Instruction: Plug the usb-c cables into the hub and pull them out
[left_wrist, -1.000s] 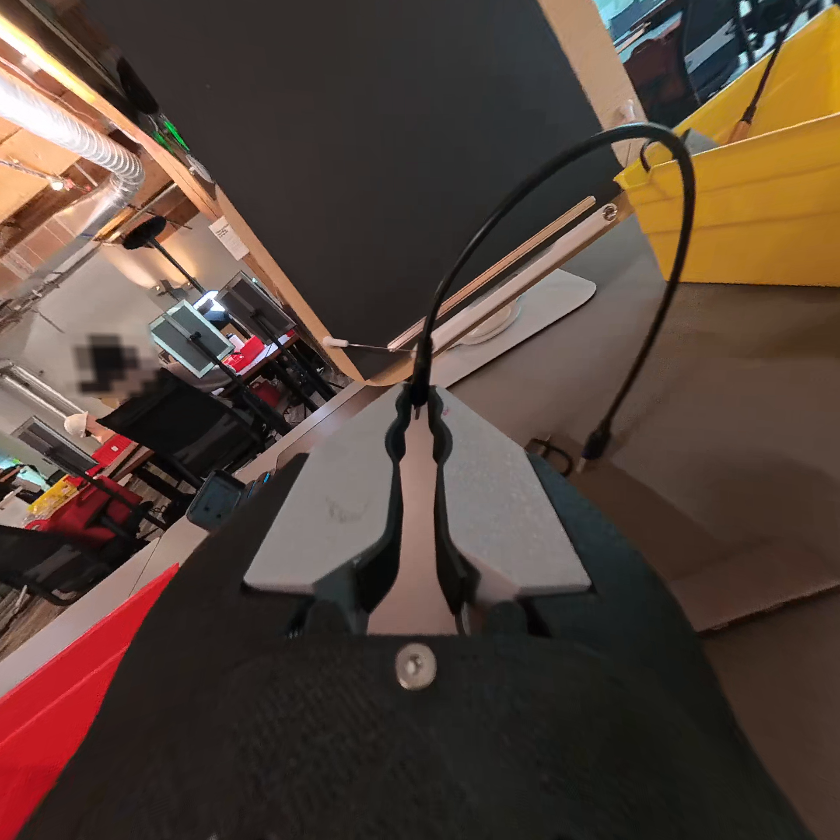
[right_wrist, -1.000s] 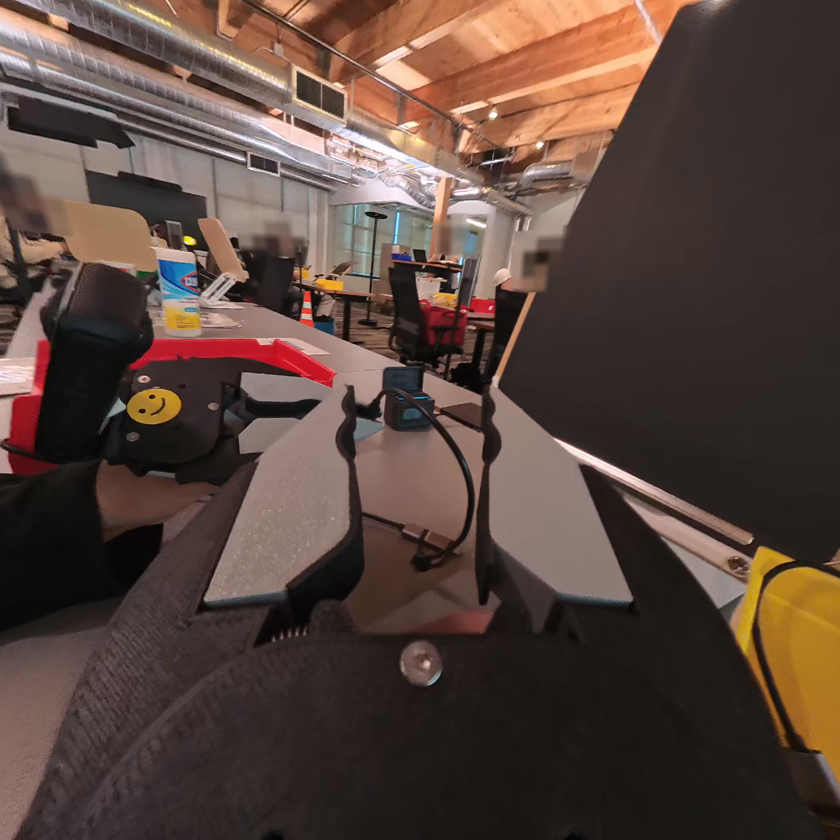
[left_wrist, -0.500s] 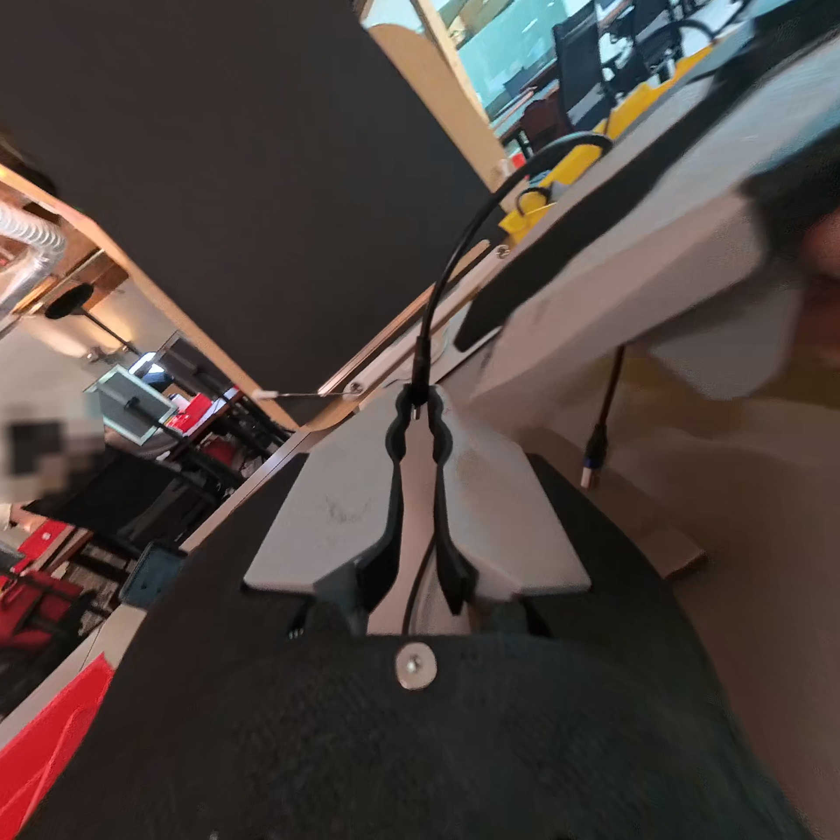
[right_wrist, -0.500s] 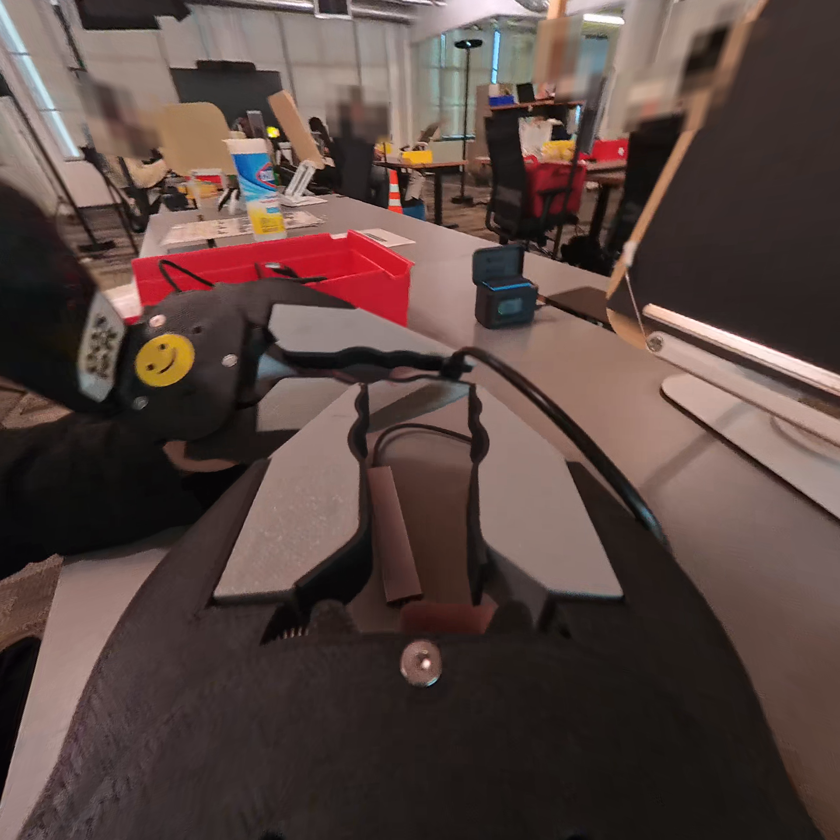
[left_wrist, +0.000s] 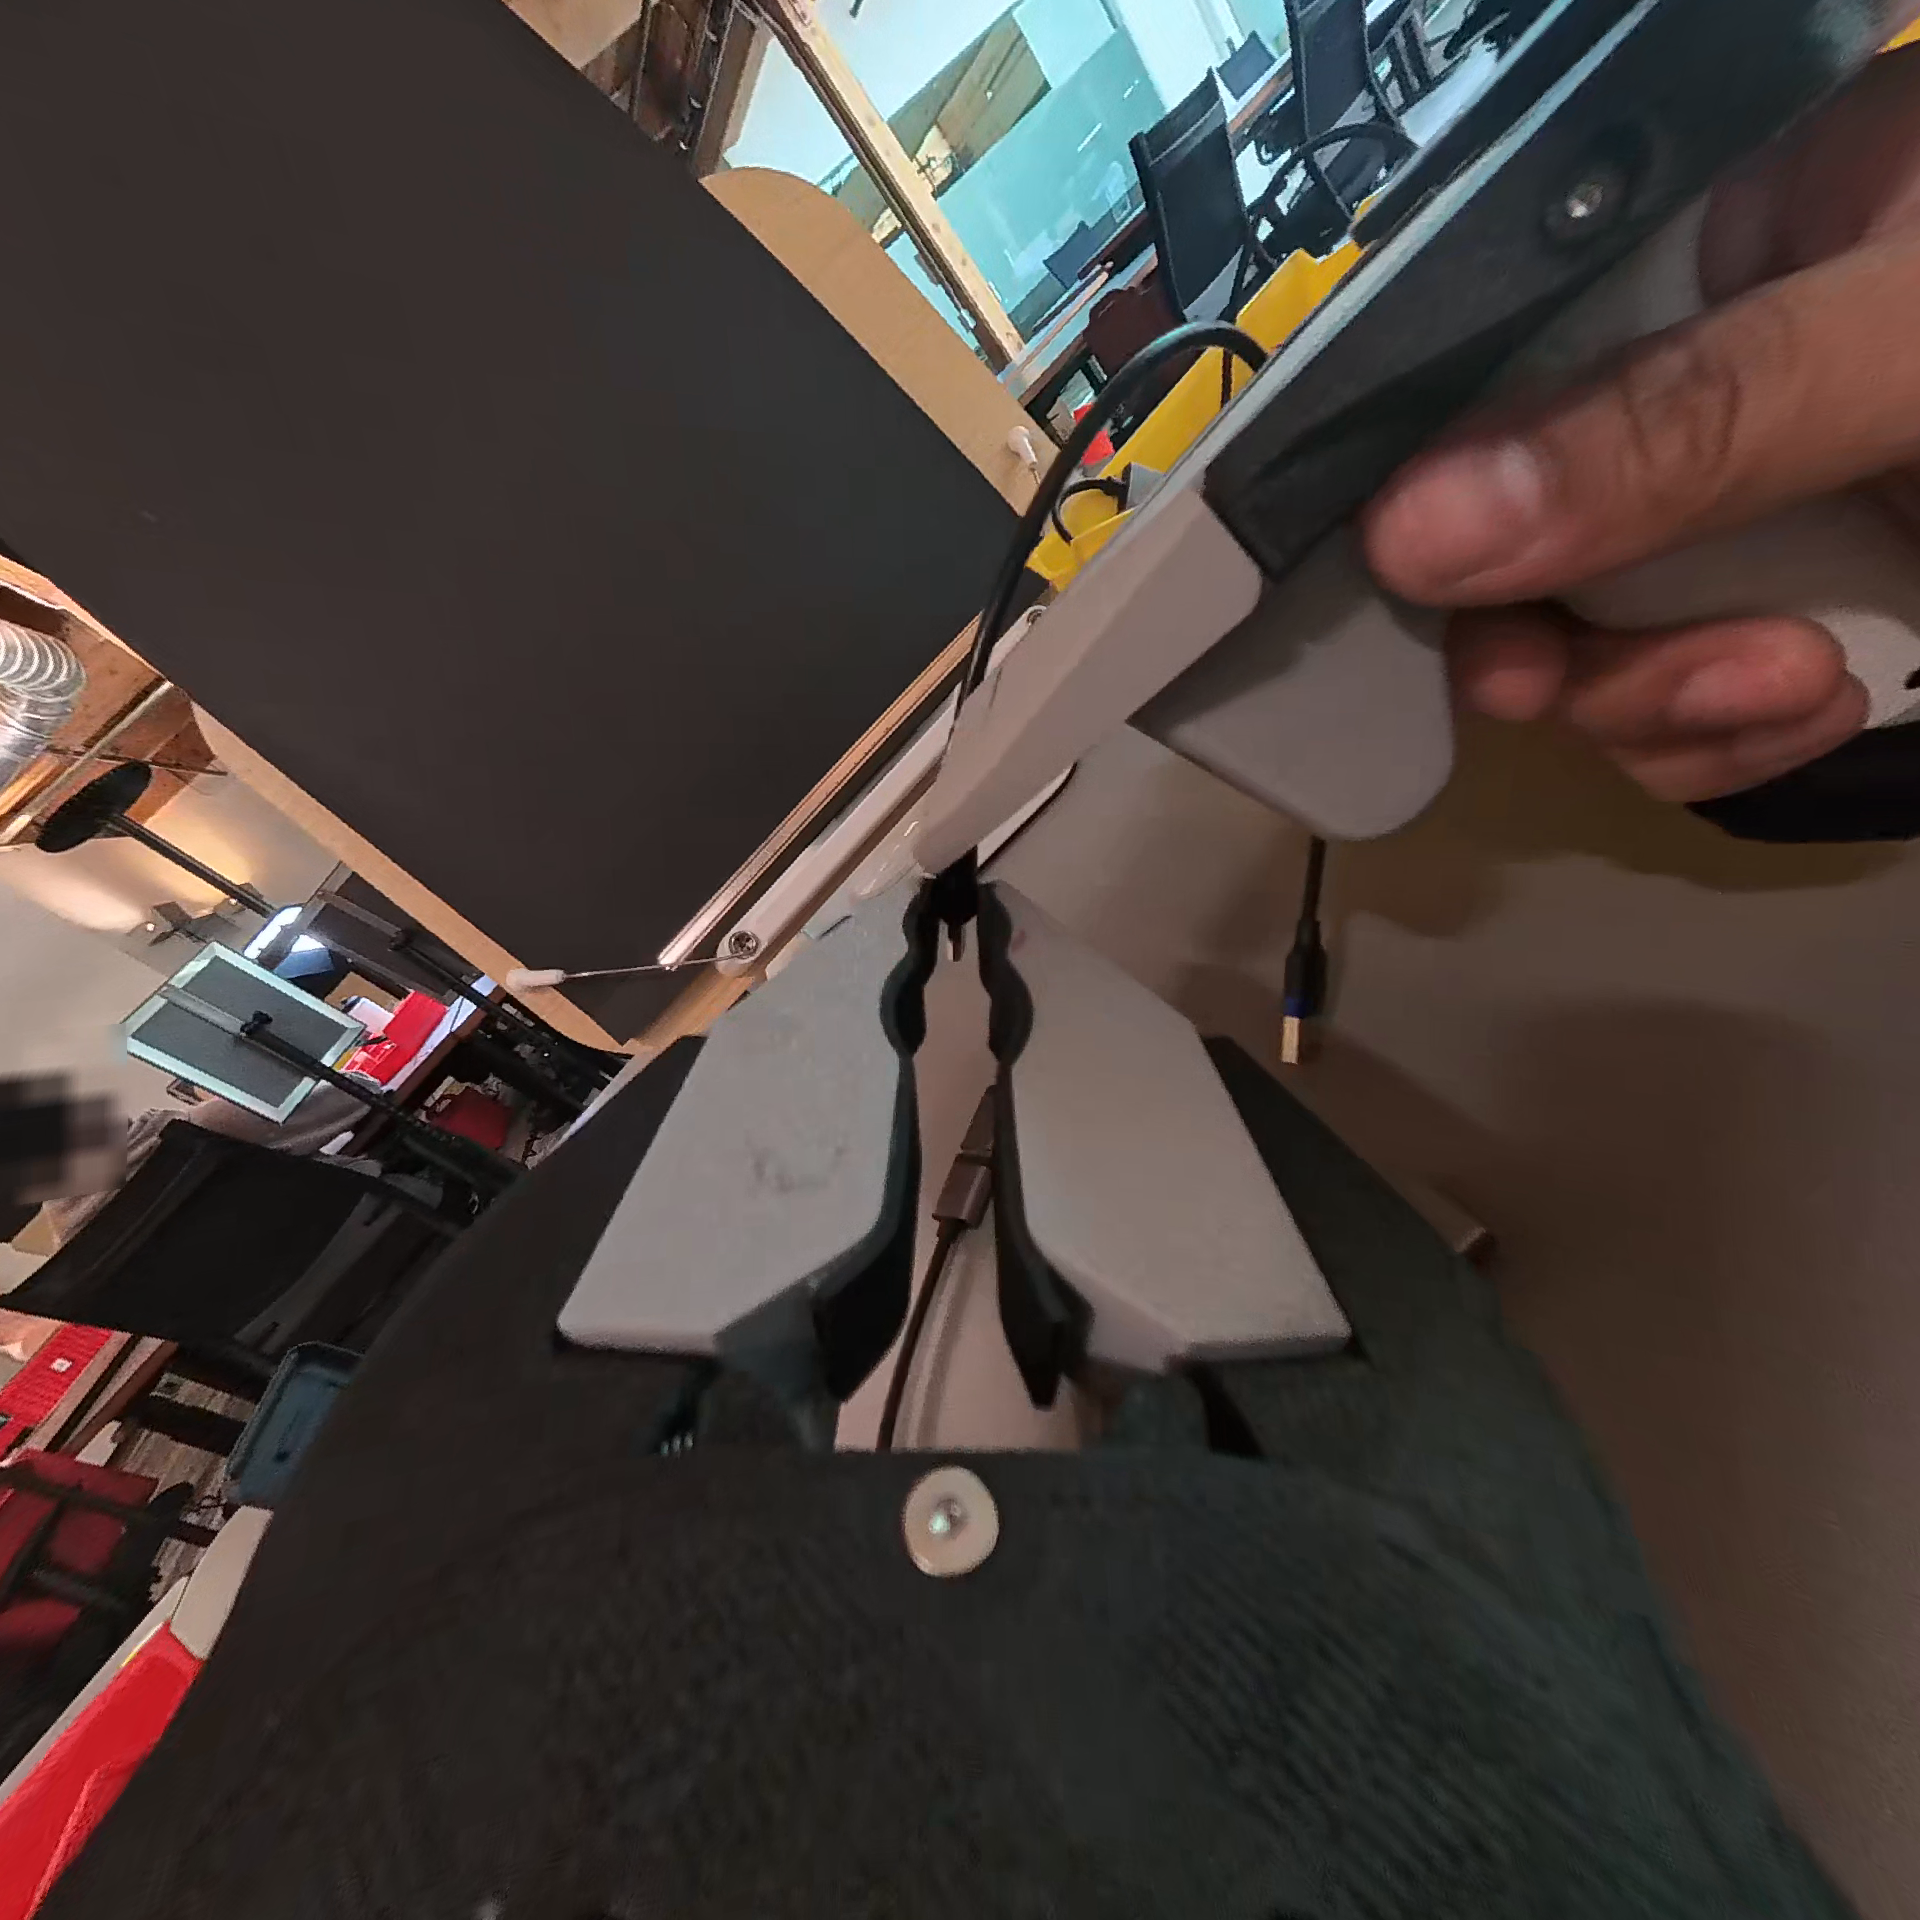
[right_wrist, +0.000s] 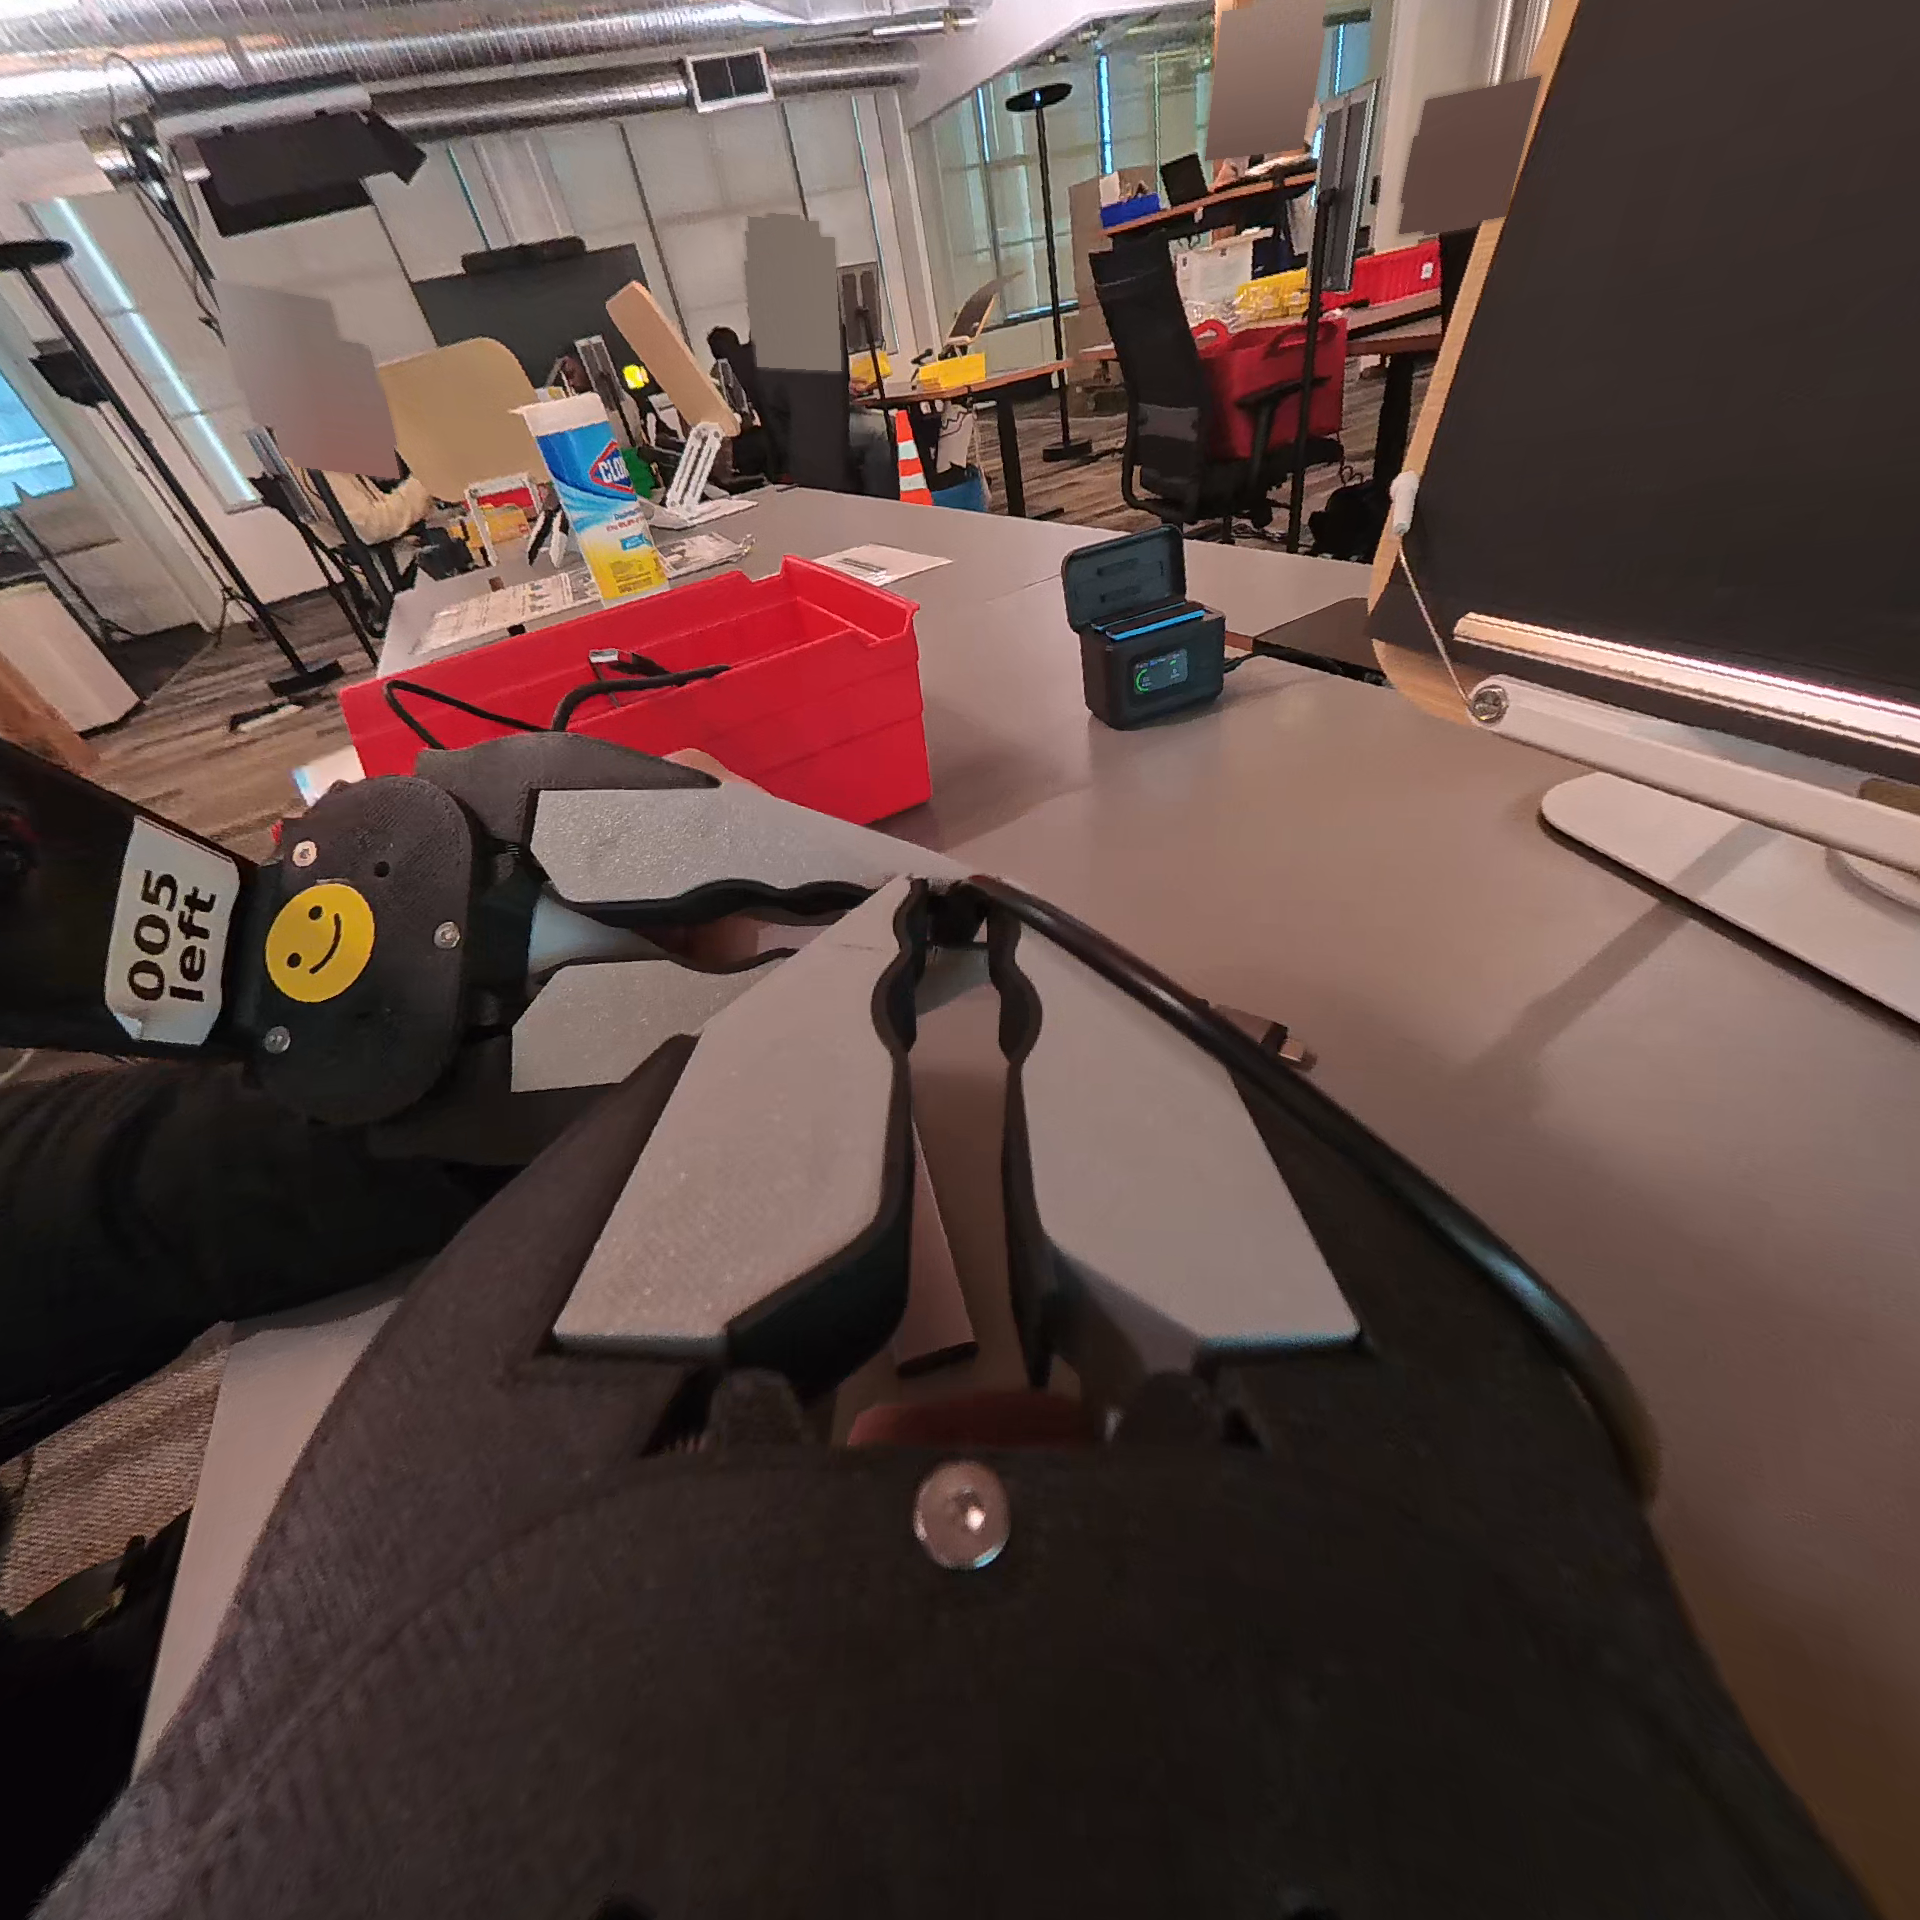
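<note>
The right gripper (right_wrist: 951, 925) has swung in to meet the left gripper (left_wrist: 951, 935) tip to tip. Left fingers pinch the black cable (left_wrist: 1049, 488) plug; right fingers clamp the hub (right_wrist: 935, 1247), its long axis running along them above the table (right_wrist: 1299, 831).
</note>
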